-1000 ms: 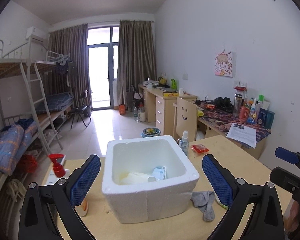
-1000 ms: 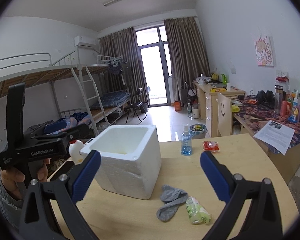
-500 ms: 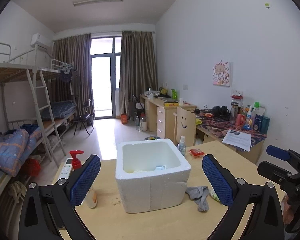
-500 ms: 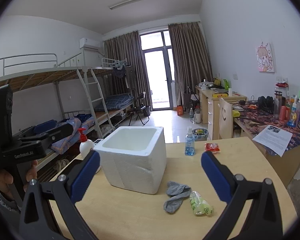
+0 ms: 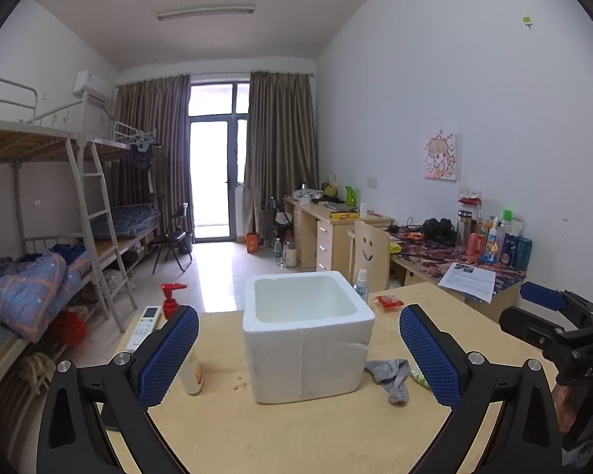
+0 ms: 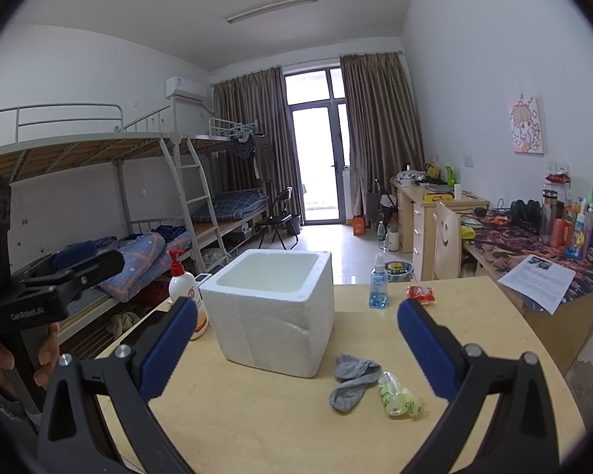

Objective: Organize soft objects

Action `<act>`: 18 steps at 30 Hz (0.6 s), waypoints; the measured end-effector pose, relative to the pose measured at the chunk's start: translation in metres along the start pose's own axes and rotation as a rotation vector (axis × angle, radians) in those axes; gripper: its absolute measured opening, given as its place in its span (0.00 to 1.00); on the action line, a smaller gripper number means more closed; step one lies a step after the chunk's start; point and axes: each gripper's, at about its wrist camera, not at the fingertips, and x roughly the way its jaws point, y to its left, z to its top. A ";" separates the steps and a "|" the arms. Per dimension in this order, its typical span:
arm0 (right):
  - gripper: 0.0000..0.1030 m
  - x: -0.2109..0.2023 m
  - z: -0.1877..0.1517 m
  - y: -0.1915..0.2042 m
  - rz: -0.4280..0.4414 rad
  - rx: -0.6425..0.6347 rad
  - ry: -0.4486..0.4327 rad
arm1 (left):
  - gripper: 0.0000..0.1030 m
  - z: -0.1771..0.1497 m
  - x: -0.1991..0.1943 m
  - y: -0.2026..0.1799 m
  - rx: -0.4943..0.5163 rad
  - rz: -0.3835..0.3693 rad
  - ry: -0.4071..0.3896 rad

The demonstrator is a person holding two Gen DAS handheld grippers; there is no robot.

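The grey sock [image 6: 354,380] is lying crumpled on the wooden counter [image 6: 474,335], just beside the right front corner of the white foam box [image 6: 274,308]; its long axis is running diagonally, with one end pointing toward the box and the other toward the near edge. A small green-patterned packet [image 6: 399,395] is lying just right of the sock, touching it or nearly so. The left tool [image 5: 298,355] is hovering above the counter with its blue pads spread wide and nothing between them, facing the box. The right tool [image 6: 296,345] is also standing wide apart and gripping nothing, looking over the sock and the packet. The box is standing upright with its top open; from these views its inside is showing only white walls, and the bottom is hidden. The near part of the counter is lying bare. A blue spray bottle [image 6: 378,286] and a red packet [image 6: 421,293] are sitting near the far edge, and a lotion pump bottle [image 6: 186,288] is standing left of the box.
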 end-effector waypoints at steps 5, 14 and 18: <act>0.99 -0.004 -0.008 0.003 0.012 0.001 -0.004 | 0.99 -0.009 -0.016 -0.003 0.017 0.034 -0.036; 0.99 -0.016 -0.029 0.006 0.025 -0.019 -0.030 | 0.99 -0.038 -0.022 -0.006 0.002 -0.005 -0.035; 0.99 -0.025 -0.039 0.006 0.034 -0.019 -0.038 | 0.99 -0.056 -0.023 -0.010 -0.009 -0.034 -0.011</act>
